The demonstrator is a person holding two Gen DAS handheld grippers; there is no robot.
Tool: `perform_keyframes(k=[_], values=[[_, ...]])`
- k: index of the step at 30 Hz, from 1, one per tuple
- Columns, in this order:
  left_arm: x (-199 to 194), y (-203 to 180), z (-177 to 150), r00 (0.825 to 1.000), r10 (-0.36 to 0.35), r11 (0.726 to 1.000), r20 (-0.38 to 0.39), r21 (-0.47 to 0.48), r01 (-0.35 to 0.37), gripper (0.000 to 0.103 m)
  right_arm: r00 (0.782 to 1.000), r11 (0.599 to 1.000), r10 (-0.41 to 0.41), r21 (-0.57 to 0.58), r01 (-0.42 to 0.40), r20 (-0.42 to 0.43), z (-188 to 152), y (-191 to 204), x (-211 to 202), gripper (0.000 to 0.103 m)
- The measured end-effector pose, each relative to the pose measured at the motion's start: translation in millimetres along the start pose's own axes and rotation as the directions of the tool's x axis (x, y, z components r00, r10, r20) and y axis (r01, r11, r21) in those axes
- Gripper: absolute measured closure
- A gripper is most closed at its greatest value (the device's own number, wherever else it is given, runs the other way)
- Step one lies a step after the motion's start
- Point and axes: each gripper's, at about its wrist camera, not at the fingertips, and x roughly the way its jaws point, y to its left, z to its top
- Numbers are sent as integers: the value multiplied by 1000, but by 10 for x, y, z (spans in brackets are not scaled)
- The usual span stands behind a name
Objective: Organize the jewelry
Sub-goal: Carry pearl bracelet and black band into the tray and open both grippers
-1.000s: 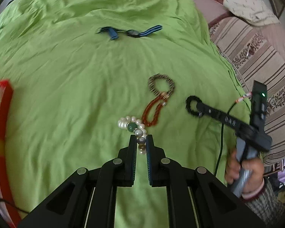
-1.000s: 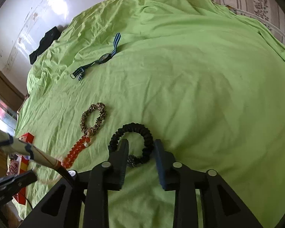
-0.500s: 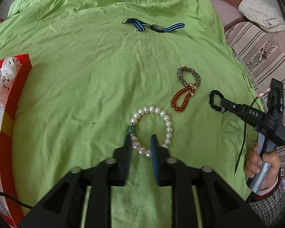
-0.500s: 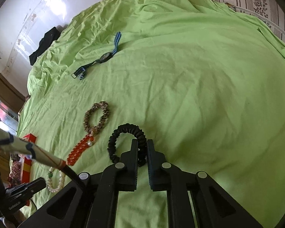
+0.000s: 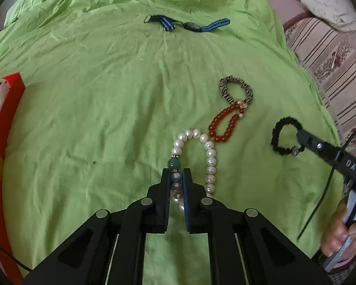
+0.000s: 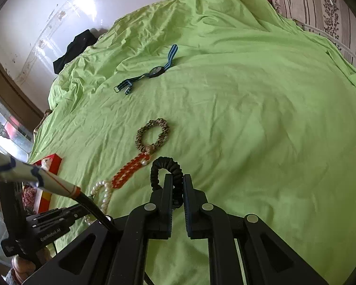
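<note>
Pinching pearl bracelet (image 5: 210,156) in left tool (image 5: 176,181); right tool (image 6: 177,185) gripping black scrunchie (image 6: 165,166).

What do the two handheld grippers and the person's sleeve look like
Both are matte black plastic. The left gripper has angular arms with round silver rivets and blue-lined jaws. The right gripper matches it; seen from the left wrist it carries white lettering, a thin dark cable and a grey handle. A cable wrapped in white and orange tape crosses the right view. The sleeve shows a dark red cuff.
</note>
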Motion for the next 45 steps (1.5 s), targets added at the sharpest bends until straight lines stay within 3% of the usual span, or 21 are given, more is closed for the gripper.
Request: perform_keyframes(k=[9,16,21,26,34,39,45], values=[[-745,-20,-112,994,-69,997,79,-14,71,94,999,999,22,-47,-21,24,-87,310,-293,94],[-1409,119,-259,986,-69,997,153,-10,71,94,998,992,52,-116,-48,33,-182,739,-469,94],[-1830,356,-302,977,-37,999,209,-29,44,94,996,978,86,-193,-81,22,-269,1187,-506,94],[-2102,795,-215,971,47,998,232,-55,-35,94,993,956,120,-270,-117,-8,-331,1676,-442,94],[-2106,1817,107,972,142,978,189,-181,-108,94,979,900,184,-387,-202,-84,-429,2626,-119,94],[-1893,2417,289,975,162,962,149,-243,-123,94,964,867,214,-424,-261,-155,-496,3183,228,94],[-1582,2871,461,976,190,950,102,-270,-157,94,947,853,205,-429,-297,-248,-608,3577,755,94]])
